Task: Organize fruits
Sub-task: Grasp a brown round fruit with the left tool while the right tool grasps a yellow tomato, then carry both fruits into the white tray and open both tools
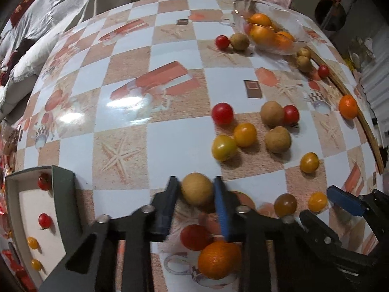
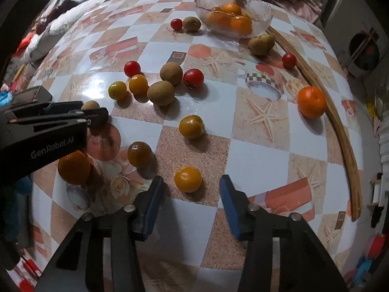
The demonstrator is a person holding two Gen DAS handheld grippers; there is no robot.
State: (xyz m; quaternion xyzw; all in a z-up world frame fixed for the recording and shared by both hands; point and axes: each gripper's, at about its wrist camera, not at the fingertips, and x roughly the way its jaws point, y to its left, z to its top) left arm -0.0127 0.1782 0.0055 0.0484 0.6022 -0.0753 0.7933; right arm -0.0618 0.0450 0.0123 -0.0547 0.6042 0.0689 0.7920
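**Sorting barely begun: most fruit is still lying loose**

You are pinching a round tan-brown fruit [image 1: 197, 189] in your left hand-held gripper [image 1: 196, 189], beside the grey cardboard box [image 1: 64, 194] already holding four small tomatoes. Your right hand-held gripper [image 2: 190, 187] is standing spread around a small yellow-orange tomato [image 2: 188, 179], not pressing it. Many fruits are waiting on the checkered desk [image 1: 150, 77]; oranges are sitting in the clear glass bowl [image 2: 263, 12].

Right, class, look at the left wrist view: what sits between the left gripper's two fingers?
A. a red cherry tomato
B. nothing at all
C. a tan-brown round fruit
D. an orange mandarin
C: the left gripper has a tan-brown round fruit between its blue pads, which press its sides; the red tomato and the orange mandarin lie on the table nearer the camera, outside the pads.
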